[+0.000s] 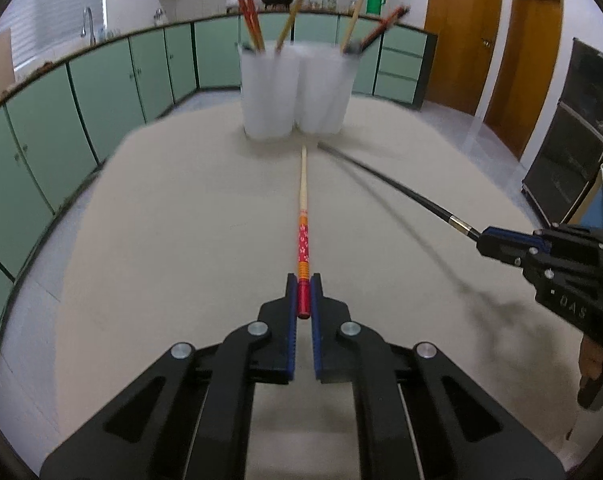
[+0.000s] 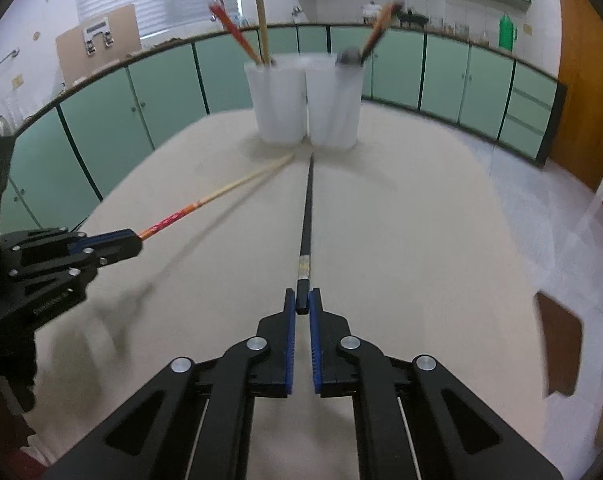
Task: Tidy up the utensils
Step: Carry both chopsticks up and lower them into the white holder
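With the patterned chopstick (image 1: pixel 304 216) clamped in the left gripper (image 1: pixel 304 294) and the black chopstick (image 2: pixel 307 216) in the right gripper (image 2: pixel 302 300), tips near the white cups (image 1: pixel 297 88), each should be raised clear before being dropped in.

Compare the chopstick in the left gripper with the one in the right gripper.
The left gripper holds a pale wooden chopstick with a red and orange patterned end; the right gripper holds a black chopstick with a small metallic band. The wooden one is clamped on its red cap, the black one on its dark end. Both are gripped at the butt, tips pointing toward the white cups.
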A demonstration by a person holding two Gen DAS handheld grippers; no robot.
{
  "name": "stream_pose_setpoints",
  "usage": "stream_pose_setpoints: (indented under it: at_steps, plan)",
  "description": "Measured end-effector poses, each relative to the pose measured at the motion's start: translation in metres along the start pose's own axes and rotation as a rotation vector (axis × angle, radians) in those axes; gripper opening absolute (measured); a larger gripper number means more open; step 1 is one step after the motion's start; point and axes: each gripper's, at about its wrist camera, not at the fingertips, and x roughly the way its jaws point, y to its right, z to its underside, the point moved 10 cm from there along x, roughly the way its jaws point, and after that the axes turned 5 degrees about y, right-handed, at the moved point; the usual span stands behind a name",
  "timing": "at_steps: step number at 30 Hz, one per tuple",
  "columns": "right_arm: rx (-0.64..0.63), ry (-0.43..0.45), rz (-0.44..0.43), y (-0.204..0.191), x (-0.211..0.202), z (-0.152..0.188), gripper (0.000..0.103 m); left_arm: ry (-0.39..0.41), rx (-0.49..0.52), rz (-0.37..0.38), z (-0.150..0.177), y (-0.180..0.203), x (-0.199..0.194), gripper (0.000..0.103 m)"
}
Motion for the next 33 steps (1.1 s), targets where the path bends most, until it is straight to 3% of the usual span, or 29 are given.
stream_pose_setpoints:
  at_steps: [12, 22, 33]
  plan:
    - [-0.068, 0.173, -0.035, 0.003, -0.066, -0.11, 0.006, 0.258, 0.062, 0.009, -0.11, 0.004, -0.078, 0.005]
    - [-0.123, 0.23, -0.064, 0.005, -0.084, -0.188, 0.006, 0.352, 0.115, 0.072, -0.182, 0.024, -0.09, 0.005]
    - [-0.132, 0.385, -0.07, 0.006, -0.117, -0.296, 0.006, 0.521, 0.143, 0.086, -0.28, 0.046, -0.115, 0.005]
